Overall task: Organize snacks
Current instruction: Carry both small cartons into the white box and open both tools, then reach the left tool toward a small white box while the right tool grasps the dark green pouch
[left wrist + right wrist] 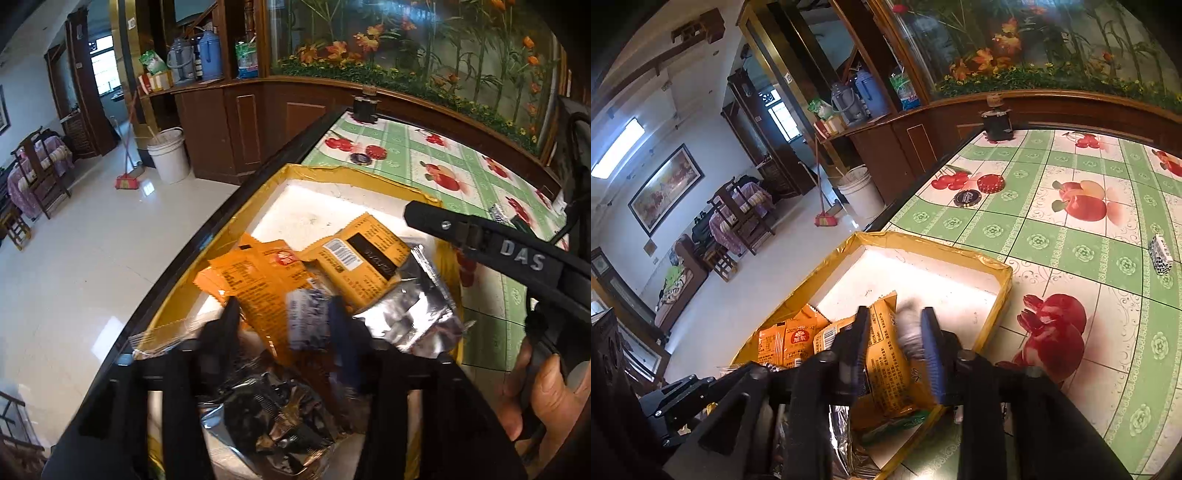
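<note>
Orange snack packets (295, 273) and silver foil ones (410, 317) piled low-centre in the yellow-rimmed box (993, 266). Left gripper (284, 325) jaws parted, blurry white-blue packet between, probably loose. Right gripper (895, 343) narrow-ish, open over an orange packet. Risk: slick foil sliding off the heap or getting crushed.

Your left gripper (284, 314) pointed steeply down, jaws apart. Your right gripper (897, 332) angled down, jaws partly apart. Your right hand (543, 391) wrapped its handle.

snack packets (266, 280) in box (332, 171), on table (480, 177)
</note>
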